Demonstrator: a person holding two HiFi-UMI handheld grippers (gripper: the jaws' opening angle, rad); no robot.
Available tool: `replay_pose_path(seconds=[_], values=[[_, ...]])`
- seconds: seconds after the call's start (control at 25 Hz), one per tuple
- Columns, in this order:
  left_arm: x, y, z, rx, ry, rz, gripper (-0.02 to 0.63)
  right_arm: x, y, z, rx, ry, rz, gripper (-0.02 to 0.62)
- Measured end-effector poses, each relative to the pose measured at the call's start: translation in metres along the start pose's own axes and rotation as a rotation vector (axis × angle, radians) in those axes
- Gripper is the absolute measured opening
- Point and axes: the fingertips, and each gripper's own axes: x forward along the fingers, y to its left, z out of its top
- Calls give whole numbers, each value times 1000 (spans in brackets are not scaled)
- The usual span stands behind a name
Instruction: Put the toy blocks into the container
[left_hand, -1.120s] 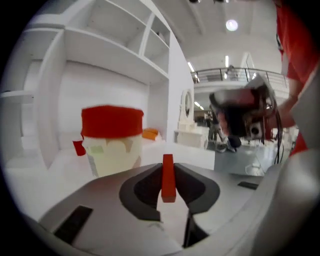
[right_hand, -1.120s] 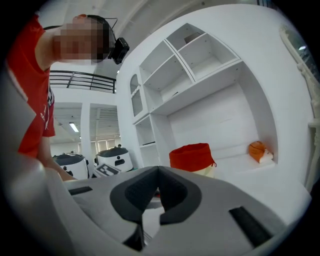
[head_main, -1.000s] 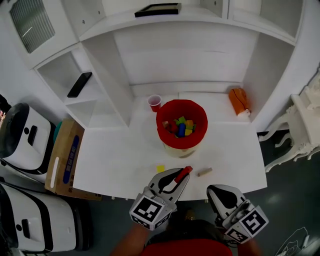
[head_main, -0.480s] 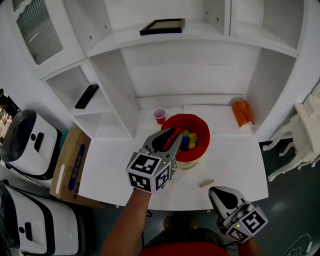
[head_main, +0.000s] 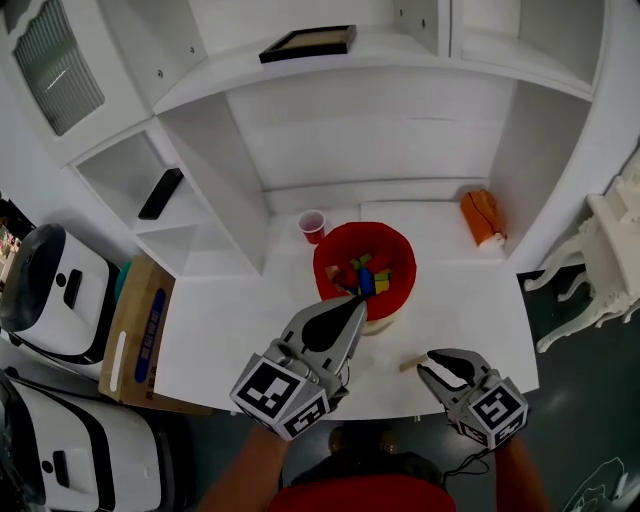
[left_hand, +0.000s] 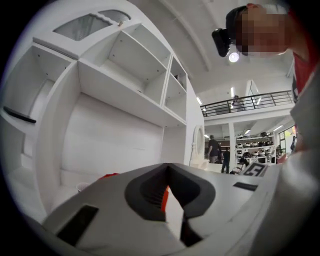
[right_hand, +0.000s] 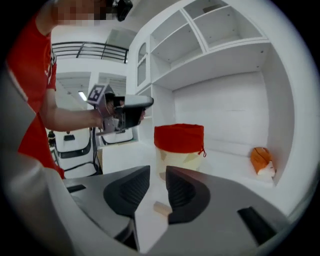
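The red-rimmed container (head_main: 400, 250) stands mid-table with several coloured blocks (head_main: 365, 276) inside; it also shows in the right gripper view (right_hand: 179, 137). My left gripper (head_main: 352, 303) hovers just in front of it, shut, with no block in it. In the left gripper view its jaws (left_hand: 167, 172) meet, with only a thin red strip in the slit. A small wooden block (head_main: 410, 363) lies near the table's front edge. My right gripper (head_main: 432, 364) sits right beside it, jaws opening and nothing between the pads. The block (right_hand: 161, 208) lies on the table just past the right gripper (right_hand: 157, 175).
A red cup (head_main: 312, 225) stands behind the container, to its left. An orange object (head_main: 479, 215) lies at the back right. The shelf unit holds a black phone (head_main: 160, 193) and a framed picture (head_main: 307, 43). A cardboard box (head_main: 135, 325) and white machines (head_main: 45, 290) stand left of the table.
My left gripper came back from over the container towards the front edge, and the red block it held is gone. My right gripper moved up to the wooden block, its jaws parted.
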Motion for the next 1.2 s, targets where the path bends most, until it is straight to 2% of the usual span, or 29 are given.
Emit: replay_pose_path(seconds=[0.12,0.32,0.64,0.72,0.8,0.84,0.96,1.08,1.2], values=[[-17,-27,-19,-7,29,-36,15,15,-7,-32,-79,139,59,149],[-37,-46,-48,-57,84,-44,15,33,-13,-75,-223,324,160,175],[-43,-47,-59,-84,161,1,15,53,-14,-108,-329,436,267,181],[-42,-45,-60,-89,170,12,15,57,-11,-113,-345,427,281,177],[-42,-41,-61,-71,156,20,15,60,-10,-110,-345,396,275,105],[-43,-38,-62,-55,145,25,15,61,-8,-108,-334,388,271,91],[-45,-32,-65,-55,146,44,15,58,-1,-102,-261,357,268,89],[-47,-29,-71,-67,157,59,15,48,8,-76,-145,226,248,89],[-49,-27,-80,-52,145,56,15,30,12,-25,-25,23,202,89]])
